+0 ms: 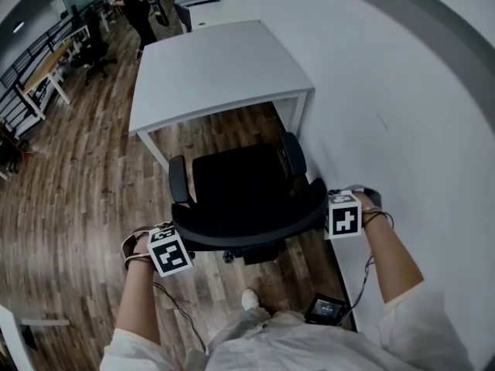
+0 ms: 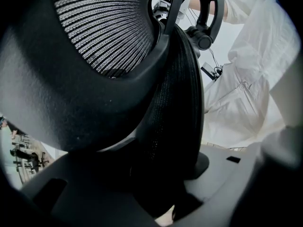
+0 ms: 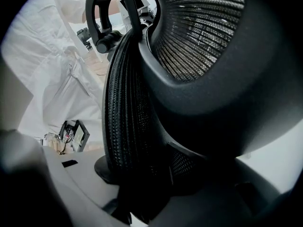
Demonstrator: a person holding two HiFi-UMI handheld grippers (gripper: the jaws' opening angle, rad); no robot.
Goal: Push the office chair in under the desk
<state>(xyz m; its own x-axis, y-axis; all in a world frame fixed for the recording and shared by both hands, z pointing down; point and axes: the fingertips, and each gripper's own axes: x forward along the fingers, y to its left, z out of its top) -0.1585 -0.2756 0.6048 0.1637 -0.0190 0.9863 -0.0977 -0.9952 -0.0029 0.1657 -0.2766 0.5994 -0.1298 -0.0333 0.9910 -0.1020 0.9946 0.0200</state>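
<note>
Office chair point(image 1: 236, 184), just short of near edge of desk point(image 1: 216, 68); my left gripper point(image 1: 172, 244) and right gripper point(image 1: 343, 216) clamp its backrest point(image 1: 247, 236). Step: pushing in; next, likely an even forward shove.

Black office chair point(image 1: 240, 192) stands facing white desk point(image 1: 216, 68).

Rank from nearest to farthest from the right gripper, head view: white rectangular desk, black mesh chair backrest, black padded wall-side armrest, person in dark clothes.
1. black mesh chair backrest: gripped by the right gripper.
2. black padded wall-side armrest: just ahead, by the wall.
3. white rectangular desk: farther ahead.
4. person in dark clothes: far upper left.
</note>
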